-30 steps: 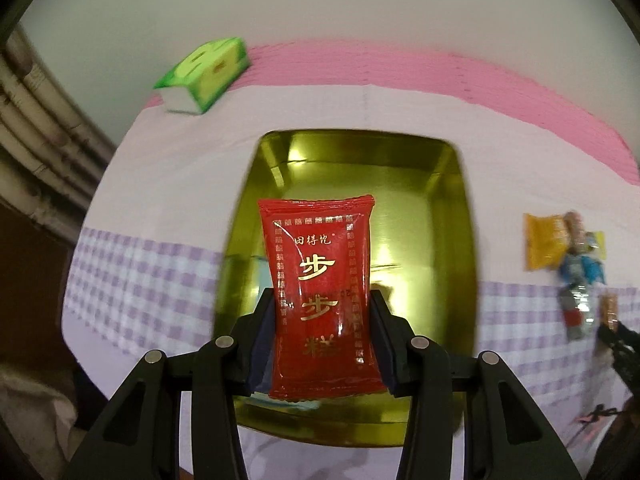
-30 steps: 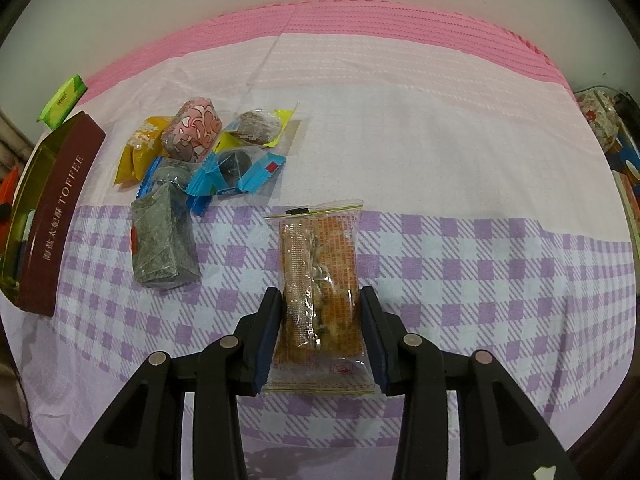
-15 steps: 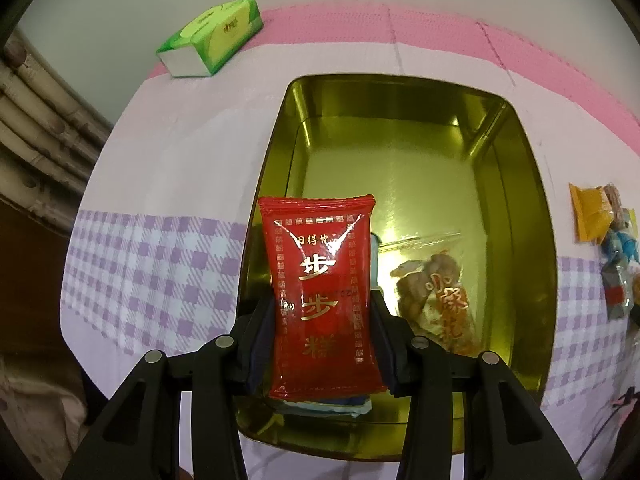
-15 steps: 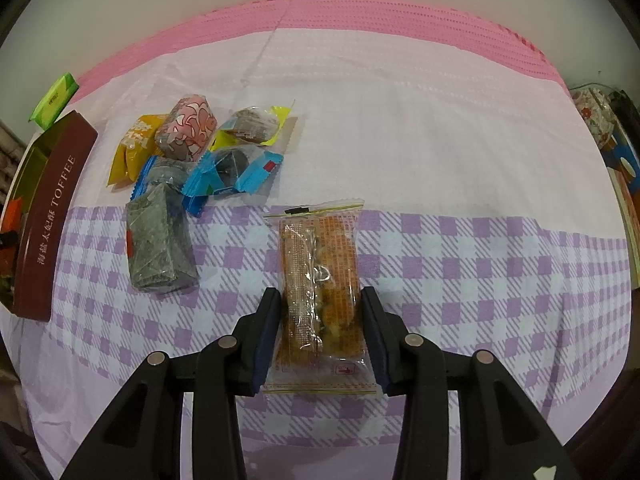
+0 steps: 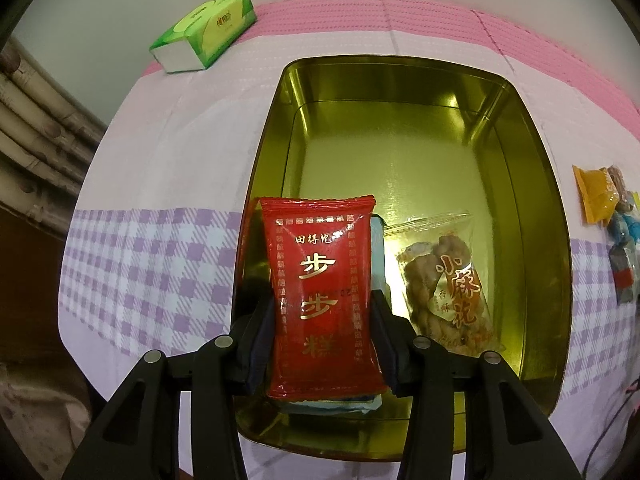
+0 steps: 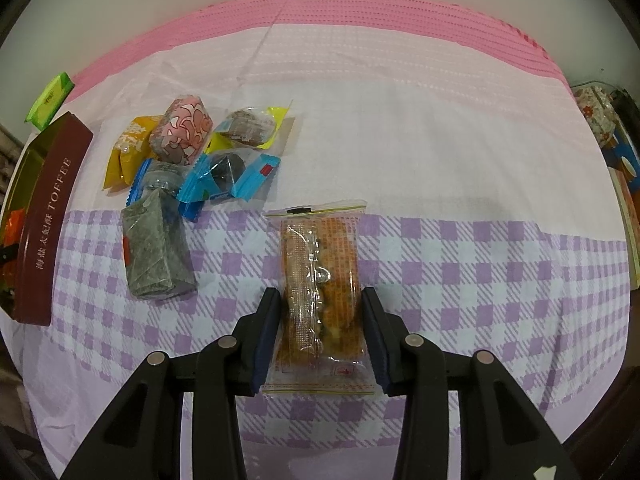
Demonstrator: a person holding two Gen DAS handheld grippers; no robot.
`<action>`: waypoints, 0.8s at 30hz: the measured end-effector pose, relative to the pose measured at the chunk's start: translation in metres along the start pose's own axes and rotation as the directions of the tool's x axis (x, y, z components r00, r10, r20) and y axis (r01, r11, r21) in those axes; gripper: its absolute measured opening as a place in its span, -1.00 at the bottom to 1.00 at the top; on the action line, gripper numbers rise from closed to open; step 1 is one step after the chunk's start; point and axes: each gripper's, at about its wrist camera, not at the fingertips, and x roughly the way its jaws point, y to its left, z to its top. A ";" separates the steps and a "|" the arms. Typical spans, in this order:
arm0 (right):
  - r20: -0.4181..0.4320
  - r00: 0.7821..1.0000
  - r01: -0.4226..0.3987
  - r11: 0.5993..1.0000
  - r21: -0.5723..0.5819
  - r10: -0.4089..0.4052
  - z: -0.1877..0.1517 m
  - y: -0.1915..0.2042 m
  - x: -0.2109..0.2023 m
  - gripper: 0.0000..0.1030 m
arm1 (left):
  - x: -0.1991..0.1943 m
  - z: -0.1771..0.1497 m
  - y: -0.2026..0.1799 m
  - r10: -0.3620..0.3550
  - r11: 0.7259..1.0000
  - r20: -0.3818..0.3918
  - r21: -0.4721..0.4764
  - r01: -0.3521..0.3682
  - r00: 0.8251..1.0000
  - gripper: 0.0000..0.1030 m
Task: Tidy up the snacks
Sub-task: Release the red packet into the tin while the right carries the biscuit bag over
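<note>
Left tongs (image 5: 323, 316): pads on either side of a glossy red foil snack packet with gold characters (image 5: 322, 300). The jaws have just been opening a little with the packet between them; its edges touch both pads, so it looks pinched yet.
Red packet: upright between the left tongs, over the near left part of a gold rectangular metal tin (image 5: 532, 184). Its top edge reaches above the fingertips.
Under the red packet: a pale blue wrapper (image 5: 340, 402) shows at its lower edge and right side, inside the tin.
Gold tin: lies on the surface, open, its far half bare. A clear bag of brown twisted snacks with orange characters (image 5: 448, 284) lies flat in its near right part, just beside the right finger of the left tongs.
Right tongs (image 6: 322, 312): narrowly set, pinching a clear wrapped orange-brown pastry bar (image 6: 320, 280) by its long sides.
Pastry bar: lengthwise between the right tongs, its far end past the fingertips, over the purple checked part of the pink and white cloth (image 6: 440, 128).
Loose snacks (image 6: 192, 160): a cluster of small wrapped pieces, yellow, pink, blue and grey-green, to the left of the right tongs, apart from them.
Tin's outer wall (image 6: 48, 220): maroon, lettered TOFFEE, at the left edge of the right view.
Green tissue pack (image 5: 204, 32): at the far left of the surface, well apart from the tin.
</note>
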 end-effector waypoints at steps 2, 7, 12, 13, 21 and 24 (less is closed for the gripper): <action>0.001 1.000 0.007 1.000 0.002 -0.007 0.001 0.002 0.000 -0.27 | 0.000 -0.001 0.000 0.008 1.000 0.005 0.009 -0.008 1.000 -0.06; 0.004 1.000 0.012 1.000 0.021 -0.012 -0.002 0.002 -0.001 -0.31 | 0.000 -0.002 0.000 0.005 1.000 0.009 0.010 -0.005 1.000 -0.05; -0.001 1.000 0.010 0.999 0.046 -0.010 0.002 0.000 -0.004 -0.33 | -0.002 -0.002 -0.001 0.002 1.000 0.019 0.003 -0.002 1.000 -0.02; 0.010 1.000 0.017 0.998 0.054 -0.018 0.002 0.000 -0.007 -0.33 | -0.004 -0.002 -0.001 -0.005 1.000 0.024 -0.005 0.005 1.000 -0.02; 0.101 0.993 0.047 0.997 0.059 -0.053 0.007 0.007 -0.043 -0.33 | -0.024 -0.002 0.009 -0.063 0.996 0.122 -0.050 0.070 0.990 0.14; 0.136 0.990 0.019 0.999 0.038 -0.024 0.010 0.023 -0.059 -0.33 | -0.032 -0.003 0.015 -0.085 0.992 0.166 -0.077 0.099 0.982 0.16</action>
